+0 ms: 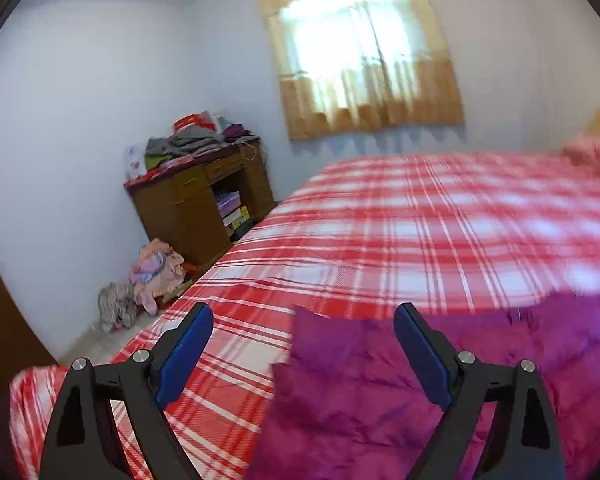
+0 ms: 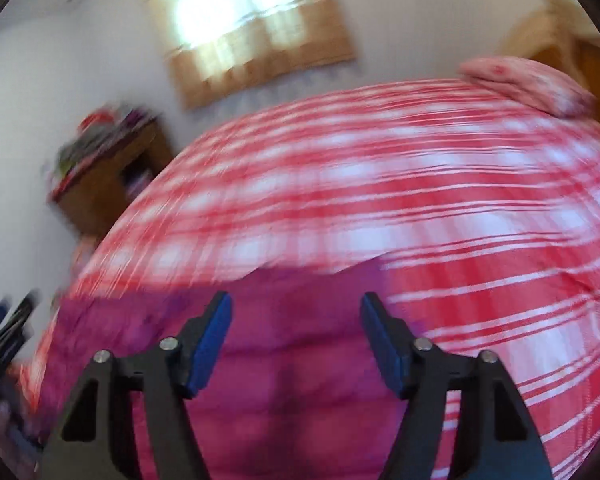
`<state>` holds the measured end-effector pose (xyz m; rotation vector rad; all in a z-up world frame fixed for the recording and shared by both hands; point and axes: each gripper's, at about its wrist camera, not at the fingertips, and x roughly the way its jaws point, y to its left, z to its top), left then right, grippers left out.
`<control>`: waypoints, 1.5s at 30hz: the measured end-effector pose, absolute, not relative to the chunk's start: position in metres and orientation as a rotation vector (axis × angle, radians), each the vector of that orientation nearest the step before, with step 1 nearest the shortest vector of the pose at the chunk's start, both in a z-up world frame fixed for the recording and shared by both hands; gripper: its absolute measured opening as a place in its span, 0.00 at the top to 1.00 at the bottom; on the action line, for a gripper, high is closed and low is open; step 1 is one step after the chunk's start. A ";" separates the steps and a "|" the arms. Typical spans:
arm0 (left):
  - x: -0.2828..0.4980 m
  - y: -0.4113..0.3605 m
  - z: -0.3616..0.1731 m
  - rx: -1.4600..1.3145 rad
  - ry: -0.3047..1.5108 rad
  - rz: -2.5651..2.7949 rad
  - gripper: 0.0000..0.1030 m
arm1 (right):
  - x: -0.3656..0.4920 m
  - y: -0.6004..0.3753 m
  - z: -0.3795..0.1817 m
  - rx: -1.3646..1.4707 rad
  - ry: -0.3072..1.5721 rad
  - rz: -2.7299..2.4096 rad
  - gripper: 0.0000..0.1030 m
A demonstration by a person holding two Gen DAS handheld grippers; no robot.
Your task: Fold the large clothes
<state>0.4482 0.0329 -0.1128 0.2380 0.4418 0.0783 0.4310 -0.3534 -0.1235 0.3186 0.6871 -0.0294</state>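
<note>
Both grippers, left gripper (image 1: 304, 322) and right gripper (image 2: 296, 310), stand open, gripping nothing (magenta garment (image 1: 380, 392) beneath); pick matching corners, then pinch one fabric layer.

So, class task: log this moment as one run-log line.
left gripper: open, empty | right gripper: open, empty | magenta garment: flat on plaid bed | stage: no grip

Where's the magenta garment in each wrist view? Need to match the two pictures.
Left wrist view: magenta garment fills the lower right, lying on the plaid bed cover, its corner between the open left gripper fingers.
Right wrist view: garment spans the lower centre and left, beneath the open right gripper.
Shared landmark: the curtained window, top centre in both.
</note>
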 end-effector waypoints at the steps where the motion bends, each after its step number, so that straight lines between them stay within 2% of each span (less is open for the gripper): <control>1: 0.450 0.026 -0.117 0.254 0.445 0.074 0.10 | 0.434 -0.331 -0.126 0.274 0.714 0.015 0.41; 3: 0.454 0.013 -0.125 0.275 0.455 0.065 0.10 | 0.440 -0.303 -0.132 0.216 0.744 0.069 0.42; 5: 0.465 0.000 -0.136 0.307 0.481 0.072 0.10 | 0.449 -0.281 -0.143 0.138 0.766 0.096 0.48; 7: 0.477 -0.008 -0.146 0.330 0.510 0.077 0.10 | 0.464 -0.275 -0.158 0.098 0.795 0.081 0.50; 14: 0.521 -0.007 -0.181 0.281 0.640 0.091 0.10 | 0.486 -0.317 -0.189 0.174 0.811 -0.020 0.51; 45: 0.546 -0.009 -0.211 0.265 0.762 0.092 0.06 | 0.503 -0.315 -0.206 0.171 0.838 -0.037 0.50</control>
